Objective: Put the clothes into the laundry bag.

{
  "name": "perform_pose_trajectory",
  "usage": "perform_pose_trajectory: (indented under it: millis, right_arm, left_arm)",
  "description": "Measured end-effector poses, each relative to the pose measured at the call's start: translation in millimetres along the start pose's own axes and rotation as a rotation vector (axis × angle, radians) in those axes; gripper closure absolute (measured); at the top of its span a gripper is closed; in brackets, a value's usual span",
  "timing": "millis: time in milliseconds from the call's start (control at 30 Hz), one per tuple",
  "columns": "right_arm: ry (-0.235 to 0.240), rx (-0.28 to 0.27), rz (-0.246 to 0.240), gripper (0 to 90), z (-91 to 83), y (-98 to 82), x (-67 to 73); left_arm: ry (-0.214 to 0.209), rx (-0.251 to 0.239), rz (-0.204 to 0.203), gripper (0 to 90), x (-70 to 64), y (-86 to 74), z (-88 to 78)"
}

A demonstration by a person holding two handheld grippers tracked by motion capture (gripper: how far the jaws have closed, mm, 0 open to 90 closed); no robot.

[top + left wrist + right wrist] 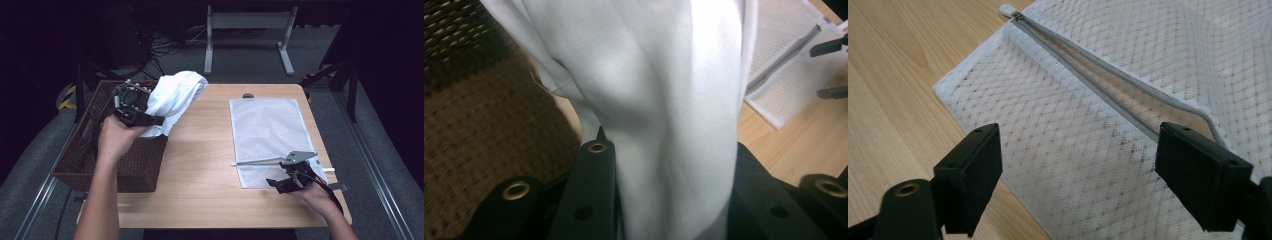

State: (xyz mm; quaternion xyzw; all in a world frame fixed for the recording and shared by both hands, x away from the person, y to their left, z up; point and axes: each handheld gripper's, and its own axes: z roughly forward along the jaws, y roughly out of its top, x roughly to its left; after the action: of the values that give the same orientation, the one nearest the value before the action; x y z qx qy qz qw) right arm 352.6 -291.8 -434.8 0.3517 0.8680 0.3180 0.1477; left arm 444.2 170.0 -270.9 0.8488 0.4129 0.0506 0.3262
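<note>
A white garment (175, 97) hangs bunched over the right wall of the brown wicker basket (90, 155). My left gripper (150, 120) is shut on it. In the left gripper view the cloth (664, 100) runs up between the two black jaws of this gripper (669, 150). A white mesh laundry bag (267, 130) lies flat on the right half of the wooden table (200, 165). Its grey zipper (1108, 70) gapes partly, with the pull (1008, 10) at the far end. My right gripper (282, 176) stands open over the bag's near edge (1083, 170), nothing between its pads.
The basket (484, 115) sits at the table's left edge, partly overhanging. A small dark object (248, 95) lies at the table's far edge. A grey metal stand (247, 22) and cables are on the floor behind. Bare wood lies between basket and bag.
</note>
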Motion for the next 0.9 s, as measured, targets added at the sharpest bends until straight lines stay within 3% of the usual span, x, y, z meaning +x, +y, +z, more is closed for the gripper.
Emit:
perform_pose_trajectory:
  millis: [133,333,467,667,900]
  right_arm:
    - [-0.001,-0.004,0.005,19.5,-1.5,-0.4,-1.0]
    - [-0.001,-0.012,0.006,19.5,-3.5,-1.1,-3.0]
    - [-0.002,-0.014,0.006,19.5,-4.1,-1.3,-3.8]
    - [0.003,-0.015,0.004,19.4,-4.6,-1.5,-4.1]
    - [0.001,-0.016,0.004,19.3,-4.7,-2.2,-4.6]
  left_arm:
    - [0.0,0.017,0.034,74.5,-17.9,9.9,15.2]
    - [0.012,0.048,0.045,74.5,-37.3,15.0,44.7]
    - [0.024,0.066,0.042,74.4,-42.2,13.3,61.3]
    - [0.054,0.124,0.036,74.4,-53.1,4.6,104.5]
    - [0.086,0.171,0.014,74.3,-51.4,-5.7,133.7]
